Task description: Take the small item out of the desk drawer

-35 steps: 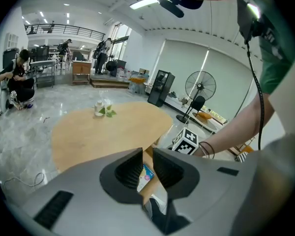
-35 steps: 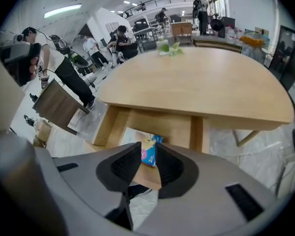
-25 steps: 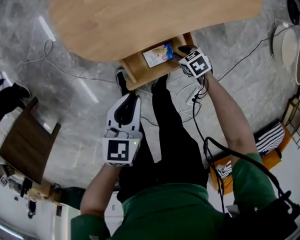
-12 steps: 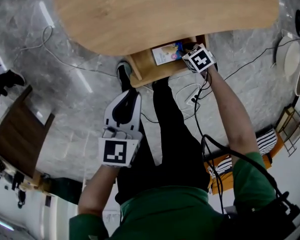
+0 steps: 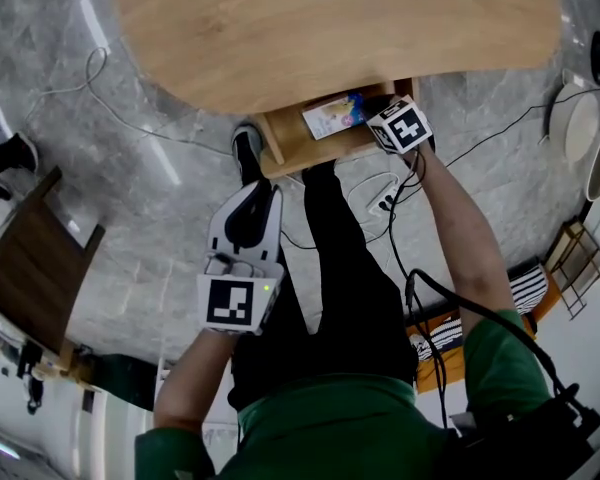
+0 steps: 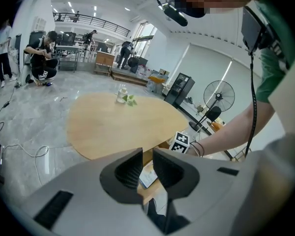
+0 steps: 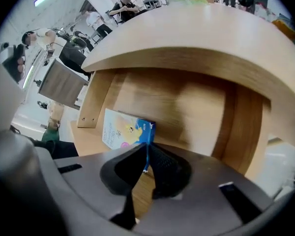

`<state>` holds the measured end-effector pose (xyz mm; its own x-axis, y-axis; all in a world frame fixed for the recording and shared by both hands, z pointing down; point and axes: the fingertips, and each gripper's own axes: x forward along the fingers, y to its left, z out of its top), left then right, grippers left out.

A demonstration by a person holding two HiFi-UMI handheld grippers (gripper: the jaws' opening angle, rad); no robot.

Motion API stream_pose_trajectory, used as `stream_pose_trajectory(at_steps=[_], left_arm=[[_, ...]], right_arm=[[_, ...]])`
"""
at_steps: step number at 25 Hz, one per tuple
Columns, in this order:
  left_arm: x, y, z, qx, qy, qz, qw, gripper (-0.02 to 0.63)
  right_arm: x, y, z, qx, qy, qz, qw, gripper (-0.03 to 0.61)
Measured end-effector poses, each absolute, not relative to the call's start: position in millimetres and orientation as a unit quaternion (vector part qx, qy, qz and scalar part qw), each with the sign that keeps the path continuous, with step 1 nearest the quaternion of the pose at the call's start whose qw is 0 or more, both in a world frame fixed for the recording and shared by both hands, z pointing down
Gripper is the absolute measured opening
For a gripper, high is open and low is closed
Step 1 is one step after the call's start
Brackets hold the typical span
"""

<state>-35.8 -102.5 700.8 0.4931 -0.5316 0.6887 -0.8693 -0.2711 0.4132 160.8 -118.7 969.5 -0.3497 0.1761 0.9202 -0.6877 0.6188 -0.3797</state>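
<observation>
One blue edge of the small box (image 7: 124,129) stands pinched between the right gripper's (image 7: 147,159) closing jaws, inside the drawer (image 7: 84,137).

The tabletop (image 5: 330,28) overhangs the open drawer (image 5: 288,140), leaving access only from its front.

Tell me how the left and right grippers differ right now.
The right gripper reaches into the desk drawer; the left gripper hangs short of the desk. The right gripper's jaws are closing on the small carton's edge; the left gripper's stand slightly apart, holding nothing. Both carry a marker cube.
</observation>
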Motion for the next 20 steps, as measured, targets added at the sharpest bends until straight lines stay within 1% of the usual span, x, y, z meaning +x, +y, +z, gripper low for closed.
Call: stream_pose_trajectory(at_steps=[6, 12, 20], left_arm=[[-34.7, -113.4, 690.1, 0.776, -0.453, 0.21, 0.386, 0.075], [-26.7, -122.1, 662.3, 0.79, -0.447, 0.205, 0.367, 0.075], [-16.0, -124.3, 623.4, 0.803, -0.442, 0.199, 0.346, 0.075]], right_arm=[[149.8, -120.8, 947.4, 0.188, -0.733, 0.386, 0.527, 0.032], [159.9, -120.5, 909.5, 0.199, -0.743, 0.388, 0.508, 0.029], [182.1, -140.2, 841.8, 0.259, -0.752, 0.432, 0.426, 0.029]])
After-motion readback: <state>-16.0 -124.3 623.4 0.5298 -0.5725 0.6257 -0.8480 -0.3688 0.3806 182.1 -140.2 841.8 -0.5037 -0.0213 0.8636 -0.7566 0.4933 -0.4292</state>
